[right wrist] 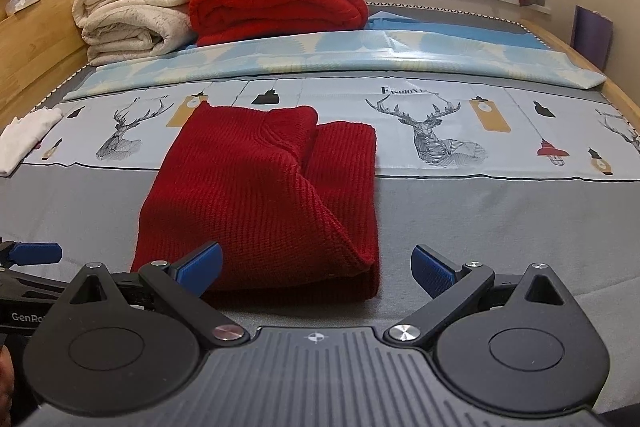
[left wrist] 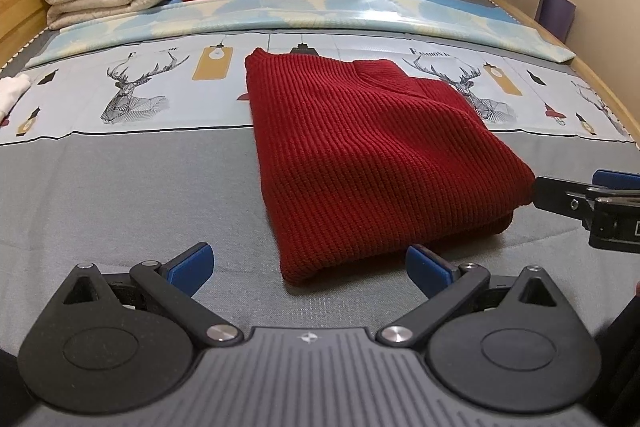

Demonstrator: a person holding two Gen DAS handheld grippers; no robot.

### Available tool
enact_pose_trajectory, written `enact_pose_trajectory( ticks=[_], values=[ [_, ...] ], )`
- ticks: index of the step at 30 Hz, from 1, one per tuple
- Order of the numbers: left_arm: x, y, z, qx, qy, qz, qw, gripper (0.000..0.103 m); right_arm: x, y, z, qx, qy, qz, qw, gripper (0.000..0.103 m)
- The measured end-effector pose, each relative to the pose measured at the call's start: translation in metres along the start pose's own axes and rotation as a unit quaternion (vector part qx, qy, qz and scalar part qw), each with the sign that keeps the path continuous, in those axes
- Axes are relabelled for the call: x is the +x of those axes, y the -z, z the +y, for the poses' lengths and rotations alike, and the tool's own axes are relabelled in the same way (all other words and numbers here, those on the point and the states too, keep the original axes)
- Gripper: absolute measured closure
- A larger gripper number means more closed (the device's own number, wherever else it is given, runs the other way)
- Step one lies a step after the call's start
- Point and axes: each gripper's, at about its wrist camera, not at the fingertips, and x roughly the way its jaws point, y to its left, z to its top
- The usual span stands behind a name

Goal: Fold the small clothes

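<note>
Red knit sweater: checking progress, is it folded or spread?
Folded: the red knit sweater lies as a compact layered rectangle, doubled edges nearest the camera.

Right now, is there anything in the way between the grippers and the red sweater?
No, nothing visible blocks them. The folded red knit sweater lies on the grey bedsheet, right ahead of the open left gripper and the open right gripper. Only bare sheet lies between. The white garment sits far off to the left.
</note>
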Motion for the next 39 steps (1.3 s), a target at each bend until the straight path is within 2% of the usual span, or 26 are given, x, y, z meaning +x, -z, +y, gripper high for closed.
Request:
enact_pose_trajectory(
  ticks=[39],
  values=[
    [0.0017,0.0007,0.0023,-0.002,0.003,0.003,1.0,0.001,0.0037,0.0031,0.0027,0.001,-0.001,0.009,1.0,0.003]
  ],
)
